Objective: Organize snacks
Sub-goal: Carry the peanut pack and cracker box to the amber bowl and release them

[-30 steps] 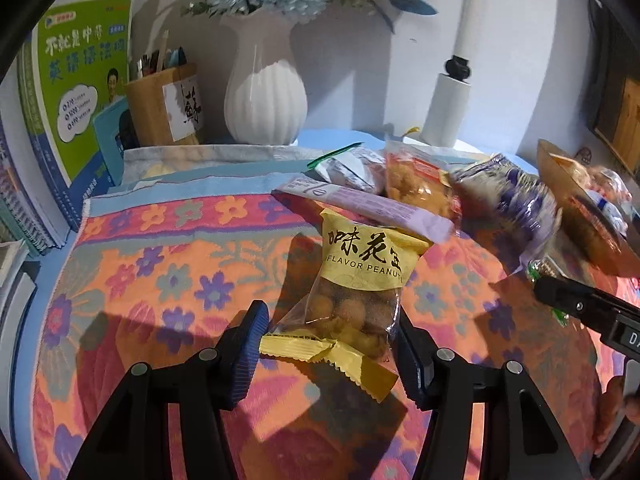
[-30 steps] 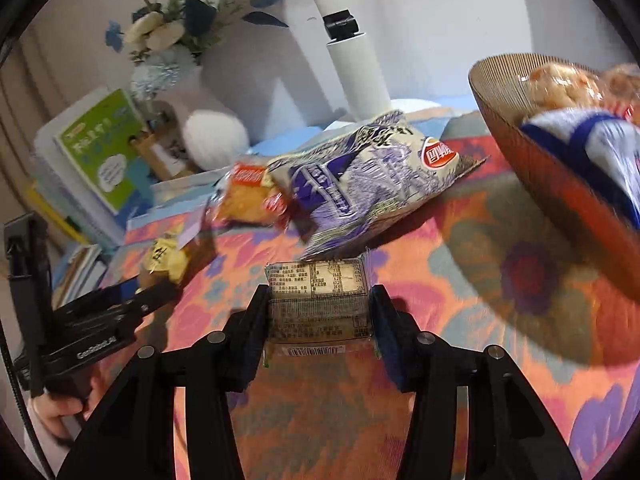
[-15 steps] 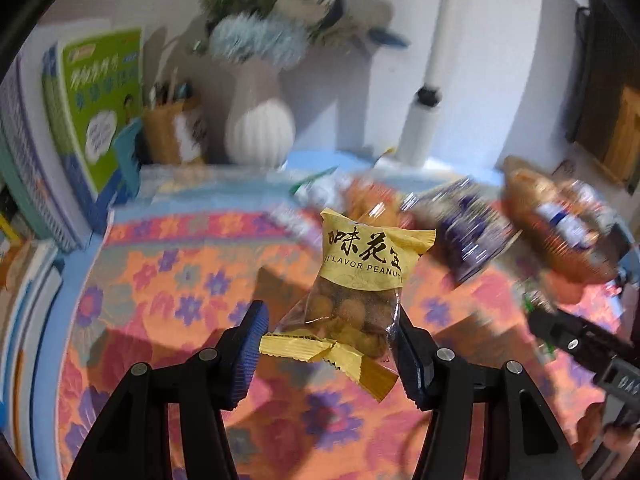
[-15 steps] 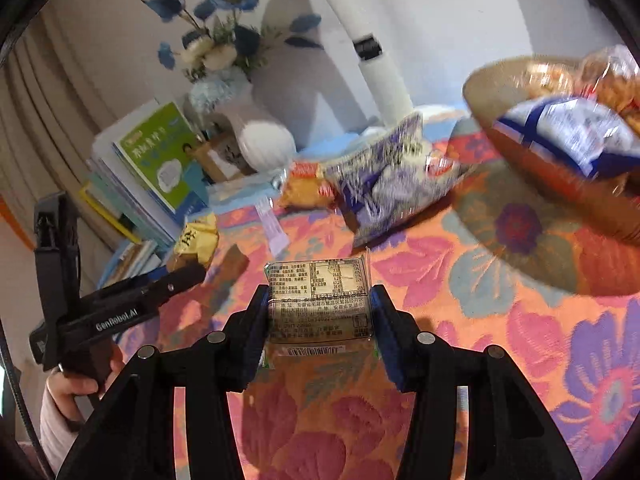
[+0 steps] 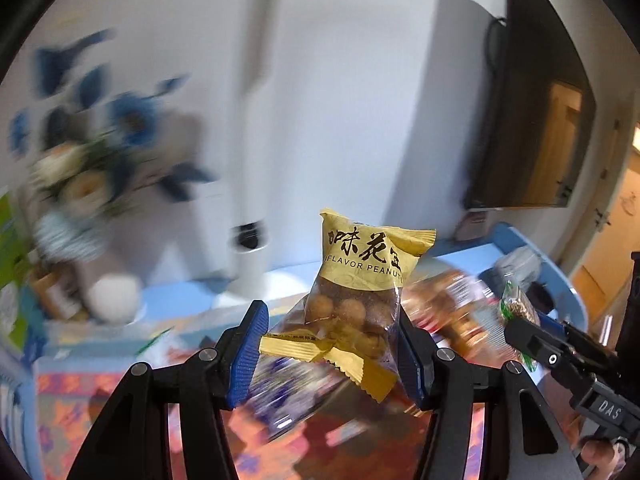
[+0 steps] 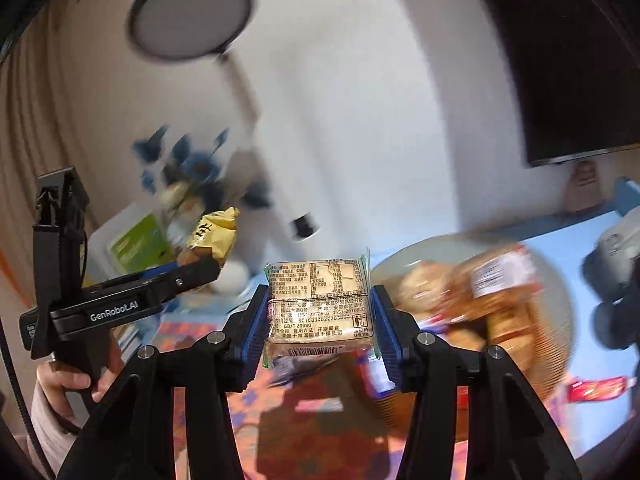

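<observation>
I am squeezing the peanut bag (image 5: 352, 300) in my left gripper (image 5: 328, 354) and the biscuit pack (image 6: 320, 304) in my right gripper (image 6: 318, 326), both up in the air. I am aiming for the snack bowl (image 6: 556, 280) near the table's right edge, so I should lower slowly and let go inside.

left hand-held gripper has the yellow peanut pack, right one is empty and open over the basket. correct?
Not quite. The left hand-held gripper does hold the yellow peanut pack, but the right hand-held gripper is not empty: the right wrist view shows it shut on a clear-wrapped snack pack with its printed label facing the camera, near the snack basket.
</observation>
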Available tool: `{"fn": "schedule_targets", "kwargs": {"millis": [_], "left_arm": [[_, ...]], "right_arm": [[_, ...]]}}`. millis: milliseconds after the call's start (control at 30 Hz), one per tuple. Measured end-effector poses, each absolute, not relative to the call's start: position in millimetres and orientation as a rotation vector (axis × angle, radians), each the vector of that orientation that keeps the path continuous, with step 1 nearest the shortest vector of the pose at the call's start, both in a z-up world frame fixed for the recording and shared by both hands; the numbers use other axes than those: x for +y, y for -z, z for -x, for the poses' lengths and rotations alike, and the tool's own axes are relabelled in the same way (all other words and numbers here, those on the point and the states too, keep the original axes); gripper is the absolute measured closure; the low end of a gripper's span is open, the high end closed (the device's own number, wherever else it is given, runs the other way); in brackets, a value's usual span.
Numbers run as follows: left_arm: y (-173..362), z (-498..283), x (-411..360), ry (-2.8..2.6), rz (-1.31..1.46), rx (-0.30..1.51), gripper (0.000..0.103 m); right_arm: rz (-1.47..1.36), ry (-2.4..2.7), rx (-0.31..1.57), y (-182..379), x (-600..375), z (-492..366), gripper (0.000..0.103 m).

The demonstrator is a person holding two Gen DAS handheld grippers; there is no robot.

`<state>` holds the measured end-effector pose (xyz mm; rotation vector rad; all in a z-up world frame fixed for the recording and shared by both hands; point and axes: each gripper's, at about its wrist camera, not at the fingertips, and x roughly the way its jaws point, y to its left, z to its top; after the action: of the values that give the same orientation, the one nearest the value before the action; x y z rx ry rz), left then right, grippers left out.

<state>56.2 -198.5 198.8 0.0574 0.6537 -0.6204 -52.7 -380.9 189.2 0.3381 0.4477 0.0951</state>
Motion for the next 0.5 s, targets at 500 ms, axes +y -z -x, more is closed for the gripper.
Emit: {"fn": "schedule_targets", "kwargs": {"millis": [500], "left_arm": [[-137.0, -118.3, -324.4, 0.642, -0.159, 0.843, 0.014]], "right_arm": [[-0.454, -0.015, 0.596, -128.0, -458.1, 51.1, 0.02]]}}
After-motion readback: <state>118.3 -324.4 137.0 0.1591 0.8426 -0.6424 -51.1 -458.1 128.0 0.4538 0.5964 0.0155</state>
